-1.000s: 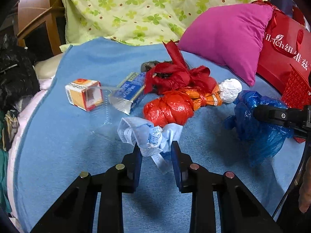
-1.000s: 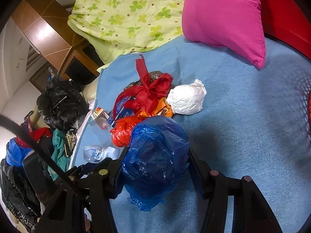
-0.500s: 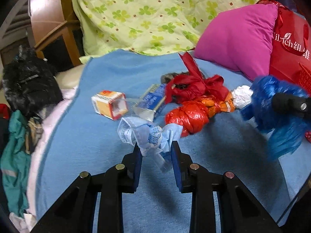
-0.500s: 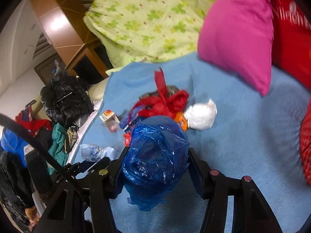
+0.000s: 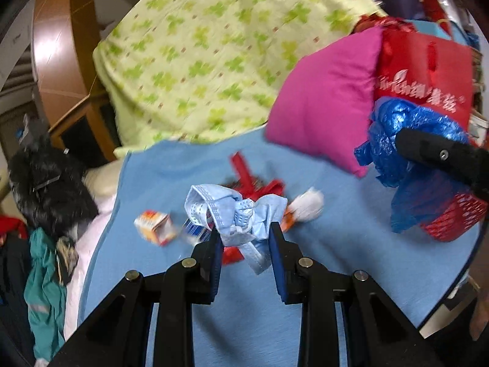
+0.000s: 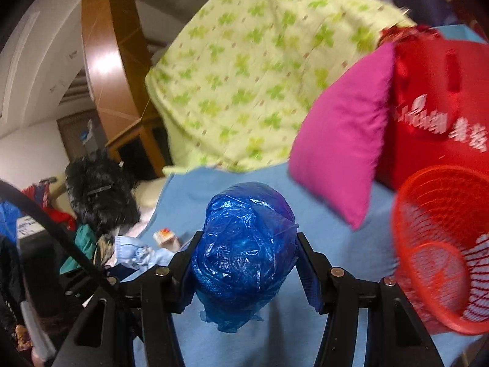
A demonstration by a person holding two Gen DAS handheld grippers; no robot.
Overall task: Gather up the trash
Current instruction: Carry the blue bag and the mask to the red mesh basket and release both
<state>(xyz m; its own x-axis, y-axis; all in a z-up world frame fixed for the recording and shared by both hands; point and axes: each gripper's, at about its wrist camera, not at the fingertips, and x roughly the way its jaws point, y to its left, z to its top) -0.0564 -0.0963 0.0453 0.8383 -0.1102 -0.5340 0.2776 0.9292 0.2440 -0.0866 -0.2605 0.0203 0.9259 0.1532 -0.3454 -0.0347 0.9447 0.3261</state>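
Now my left jaws clamp a crumpled face mask; my right jaws clamp a blue bag.

Two tongs are in view: the left tongs and the right tongs. One crumpled pale-blue face mask shows. One knotted blue plastic bag shows. On the bed's blue sheet lie one small orange-and-white carton, one crumpled white wad and at least one knotted red bag; blur and the mask hide any others. There is one red mesh basket, one red shopping bag, one magenta pillow, and one green clover-print quilt. One black furry heap sits beside the bed.
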